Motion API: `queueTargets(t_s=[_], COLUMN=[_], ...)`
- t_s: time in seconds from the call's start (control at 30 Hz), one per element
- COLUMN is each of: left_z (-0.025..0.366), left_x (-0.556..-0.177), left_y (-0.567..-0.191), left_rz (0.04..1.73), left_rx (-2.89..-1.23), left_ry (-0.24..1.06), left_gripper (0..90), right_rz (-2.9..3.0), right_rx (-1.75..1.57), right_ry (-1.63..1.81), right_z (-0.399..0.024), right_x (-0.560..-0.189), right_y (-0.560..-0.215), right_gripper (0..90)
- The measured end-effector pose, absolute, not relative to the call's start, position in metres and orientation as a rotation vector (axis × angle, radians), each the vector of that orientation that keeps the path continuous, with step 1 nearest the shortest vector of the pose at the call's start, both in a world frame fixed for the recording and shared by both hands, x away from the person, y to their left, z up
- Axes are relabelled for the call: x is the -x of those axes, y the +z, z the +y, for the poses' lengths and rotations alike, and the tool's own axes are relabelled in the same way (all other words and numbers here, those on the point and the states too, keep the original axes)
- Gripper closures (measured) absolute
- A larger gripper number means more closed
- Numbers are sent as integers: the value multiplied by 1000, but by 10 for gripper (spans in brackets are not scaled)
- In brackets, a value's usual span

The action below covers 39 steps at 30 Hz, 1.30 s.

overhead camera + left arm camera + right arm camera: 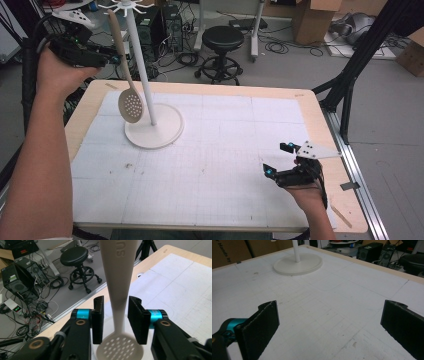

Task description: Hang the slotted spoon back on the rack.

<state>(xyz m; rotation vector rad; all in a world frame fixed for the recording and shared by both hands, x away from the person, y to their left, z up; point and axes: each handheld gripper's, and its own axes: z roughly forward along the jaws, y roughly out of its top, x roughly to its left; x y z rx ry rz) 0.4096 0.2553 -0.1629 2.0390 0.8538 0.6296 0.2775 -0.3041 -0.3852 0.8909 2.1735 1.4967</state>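
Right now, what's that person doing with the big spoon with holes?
A person holds a gripper in each hand. The left gripper has its jaws on either side of the slotted spoon's handle, with small gaps showing, beside the white stand. The right gripper waits open, low over the table.

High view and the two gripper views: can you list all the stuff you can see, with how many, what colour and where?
slotted spoon: one, beige, hanging by the stand's pole, handle between the left gripper's jaws
stand: one, white, round base on the mat, pole with hooks on top
mat: one, white with a grid, covering the table
table: one, light wood edge
stool: one, black, on the floor beyond the table
cardboard boxes: a few, brown, on the floor at the back
computer towers: two, black, behind the stand
left gripper: one, black with blue, raised at the spoon handle, gaps either side
right gripper: one, black, low over the mat, wide open
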Motion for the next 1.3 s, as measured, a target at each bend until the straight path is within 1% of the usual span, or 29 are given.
queueTargets(t_s=[0.13, 0.37, 0.5, 0.67, 0.8, 0.87, 0.97, 1.0, 1.1, 1.23, 1.3], left_z=[257, 269, 277, 285, 287, 287, 288, 289, 289, 287, 286], left_x=[-404, -399, -396, -391, -387, -384, -381, -378, -374, -371, -368], left_y=[-164, -173, -177, -180, -180, -180, -180, -179, -178, -178, -178], left_rz=[855, 924, 956, 951, 949, 951, 937, 924, 900, 877, 838], left_rx=[-2004, -1967, -1946, -1928, -1932, -1928, -1922, -1924, -1914, -1907, -1906], left_ry=[622, 618, 588, 612, 619, 637, 637, 636, 623, 621, 607], left_gripper=[572, 424, 334, 265, 230, 191, 186, 166, 157, 155, 153], right_rz=[2174, 2178, 2182, 2185, 2185, 2184, 2186, 2190, 2188, 2189, 2188], right_rx=[-884, -885, -883, -883, -881, -880, -881, -884, -883, -881, -882], right_ry=[1496, 1500, 1497, 1494, 1496, 1493, 1489, 1490, 1491, 1487, 1489], right_z=[-303, -302, -301, -300, -299, -299, -299, -298, -298, -298, -298], right_x=[-277, -277, -277, -277, -277, -277, -277, -277, -277, -277, -277], right_y=[-385, -384, -385, -385, -385, -385, -385, -385, -385, -386, -386], right_gripper=[5, 5, 5, 5, 5, 5, 5, 5, 5, 5, 5])
